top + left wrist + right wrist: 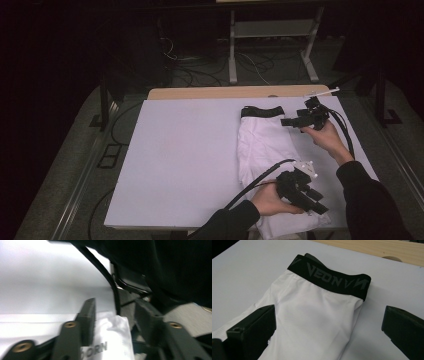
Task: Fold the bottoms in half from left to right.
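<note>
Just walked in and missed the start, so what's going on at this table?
A person is handling a white garment with a black waistband, laid along the right side of a white table, using two handheld grippers. The left gripper is at the garment's near end, its open jaws on either side of the fabric. The right gripper hovers open near the waistband at the far end.

You wear black sleeves (367, 200) on both arms. Each hand holds a black, blocky gripper: the left gripper (312, 200) carries a pale three-cornered plate (306, 167) on top, with a thick black cable (255, 182) trailing from it. Brass-coloured screws (70, 324) sit in its jaws. The right gripper (292, 121) trails black cables too.
</note>
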`<state>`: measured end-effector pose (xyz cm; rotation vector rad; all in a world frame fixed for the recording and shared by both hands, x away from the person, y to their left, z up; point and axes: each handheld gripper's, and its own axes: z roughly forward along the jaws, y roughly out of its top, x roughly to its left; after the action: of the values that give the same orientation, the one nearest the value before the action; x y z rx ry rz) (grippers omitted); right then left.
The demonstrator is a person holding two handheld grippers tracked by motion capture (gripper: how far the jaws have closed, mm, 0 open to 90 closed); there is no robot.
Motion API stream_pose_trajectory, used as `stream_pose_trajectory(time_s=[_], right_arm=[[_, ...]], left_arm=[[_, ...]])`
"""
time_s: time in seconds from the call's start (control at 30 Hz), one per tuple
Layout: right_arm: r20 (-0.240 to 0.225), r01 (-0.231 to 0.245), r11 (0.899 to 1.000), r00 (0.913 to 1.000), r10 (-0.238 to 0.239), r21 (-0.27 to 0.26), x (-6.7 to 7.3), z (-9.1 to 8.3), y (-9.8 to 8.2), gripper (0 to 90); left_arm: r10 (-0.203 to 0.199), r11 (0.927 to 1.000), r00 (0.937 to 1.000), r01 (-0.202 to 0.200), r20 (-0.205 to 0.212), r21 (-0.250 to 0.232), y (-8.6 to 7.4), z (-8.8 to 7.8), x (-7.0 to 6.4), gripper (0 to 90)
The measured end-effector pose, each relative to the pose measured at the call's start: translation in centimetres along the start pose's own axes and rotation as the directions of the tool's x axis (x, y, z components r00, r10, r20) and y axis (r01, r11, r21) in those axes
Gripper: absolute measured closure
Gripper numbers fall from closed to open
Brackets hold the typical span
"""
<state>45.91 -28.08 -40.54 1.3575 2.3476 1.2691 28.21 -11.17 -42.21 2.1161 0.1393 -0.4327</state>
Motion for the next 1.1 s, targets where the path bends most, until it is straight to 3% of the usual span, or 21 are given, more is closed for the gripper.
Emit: stream_pose_trajectory(time_s=[0.03,0.1,0.23,0.37,0.47,0.63,0.73,0.9,1.1], right_arm=[[0.001,0.002,1.000,1.0000,-0.002,-0.001,0.0,0.0,0.0,0.0],[0.000,0.003,1.000,1.0000,-0.003,-0.008,0.1,-0.1,0.0,0.0],[0.000,0.003,1.000,1.0000,-0.003,-0.014,0.1,-0.4,0.0,0.0],[-0.002,0.009,1.000,1.0000,-0.009,-0.026,0.2,-0.6,0.1,0.0],[-0.003,0.011,1.000,0.9999,-0.011,-0.027,0.3,-0.6,0.1,0.0],[-0.008,0.008,1.000,0.9999,-0.008,-0.017,0.3,-0.1,-0.1,0.0],[-0.010,0.007,1.000,0.9999,-0.007,-0.011,0.3,0.2,-0.3,0.0],[-0.009,0.010,1.000,0.9999,-0.010,-0.005,0.4,0.5,-0.5,0.0],[-0.012,0.003,1.000,0.9999,-0.003,-0.017,0.1,0.5,-0.6,0.0]], left_arm=[[0.005,0.9998,0.9992,-0.006,-0.039,-0.018,0.1,-0.5,-0.1,38.7],[0.014,0.9981,0.9977,-0.018,-0.067,-0.059,0.2,-1.6,0.0,30.7],[-0.010,0.9944,0.9946,-0.001,-0.103,-0.105,0.5,-3.4,0.5,20.7],[-0.016,0.9922,0.9862,-0.005,-0.165,-0.125,0.5,-5.0,1.0,9.9],[-0.025,0.9906,0.9756,-0.005,-0.218,-0.136,0.3,-6.2,1.6,1.8],[-0.051,0.9910,0.9623,0.015,-0.267,-0.133,-0.3,-7.8,2.7,0.0],[-0.079,0.9873,0.9529,0.034,-0.293,-0.155,-0.9,-8.8,3.4,0.0],[-0.102,0.9810,0.9316,0.036,-0.349,-0.191,-1.6,-10.3,4.3,0.0],[-0.141,0.9739,0.9147,0.059,-0.379,-0.219,-2.1,-11.9,5.9,0.0]])
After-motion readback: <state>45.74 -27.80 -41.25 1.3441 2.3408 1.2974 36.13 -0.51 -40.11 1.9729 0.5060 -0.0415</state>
